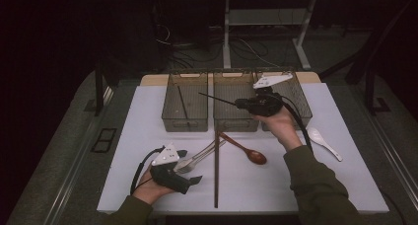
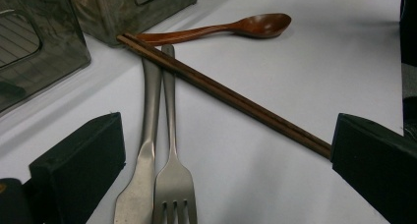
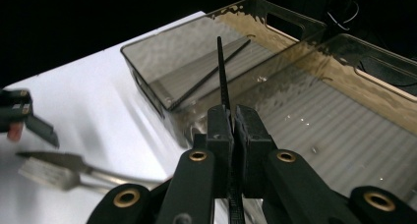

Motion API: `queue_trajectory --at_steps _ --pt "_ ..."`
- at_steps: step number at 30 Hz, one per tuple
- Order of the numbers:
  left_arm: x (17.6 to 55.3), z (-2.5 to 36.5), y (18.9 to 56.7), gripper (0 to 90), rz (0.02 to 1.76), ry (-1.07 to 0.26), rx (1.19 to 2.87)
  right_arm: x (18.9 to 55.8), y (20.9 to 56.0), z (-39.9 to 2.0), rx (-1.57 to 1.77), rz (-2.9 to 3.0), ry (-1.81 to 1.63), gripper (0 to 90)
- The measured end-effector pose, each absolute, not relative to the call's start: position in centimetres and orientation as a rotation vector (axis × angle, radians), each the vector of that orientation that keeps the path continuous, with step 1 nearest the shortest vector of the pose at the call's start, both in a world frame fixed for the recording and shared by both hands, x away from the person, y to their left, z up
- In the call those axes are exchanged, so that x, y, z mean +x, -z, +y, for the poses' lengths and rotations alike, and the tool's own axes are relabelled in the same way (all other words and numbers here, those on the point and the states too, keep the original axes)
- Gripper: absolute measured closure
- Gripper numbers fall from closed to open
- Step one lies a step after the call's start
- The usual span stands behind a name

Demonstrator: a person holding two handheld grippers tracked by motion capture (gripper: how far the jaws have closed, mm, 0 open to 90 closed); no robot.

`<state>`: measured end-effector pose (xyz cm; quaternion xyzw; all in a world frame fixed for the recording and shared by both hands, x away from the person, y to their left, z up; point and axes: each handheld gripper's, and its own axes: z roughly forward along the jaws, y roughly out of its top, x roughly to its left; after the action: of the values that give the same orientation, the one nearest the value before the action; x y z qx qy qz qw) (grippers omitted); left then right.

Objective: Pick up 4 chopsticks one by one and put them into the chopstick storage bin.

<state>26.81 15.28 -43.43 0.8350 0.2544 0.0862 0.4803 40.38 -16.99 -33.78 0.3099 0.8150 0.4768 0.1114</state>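
Right gripper (image 3: 231, 126) jaws clench a black chopstick (image 3: 222, 71); left gripper (image 2: 221, 170) jaws gape wide.

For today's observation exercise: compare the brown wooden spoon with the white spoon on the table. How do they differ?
The wooden spoon is dark reddish-brown; the white spoon is pale and glossy. The wooden spoon has a long, slim handle, the white spoon a shorter, broader one. The wooden spoon lies mid-table by the brown chopsticks; the white spoon lies apart at the right. Both rest flat on the white table, untouched.

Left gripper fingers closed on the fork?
No: the left gripper fingers stand wide apart, with the silver metal fork lying untouched between them.
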Motion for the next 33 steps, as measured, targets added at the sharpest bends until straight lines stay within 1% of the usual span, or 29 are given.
queue_trajectory --at_steps 13,33 --pt "26.8 15.6 43.4 0.0 0.624 -0.202 2.018 44.0 33.3 -11.6 0.989 2.380 -1.311 85.1" --pt "26.8 15.6 43.1 0.0 0.603 -0.198 2.011 48.7 36.1 -6.0 1.148 2.368 -1.115 85.1"
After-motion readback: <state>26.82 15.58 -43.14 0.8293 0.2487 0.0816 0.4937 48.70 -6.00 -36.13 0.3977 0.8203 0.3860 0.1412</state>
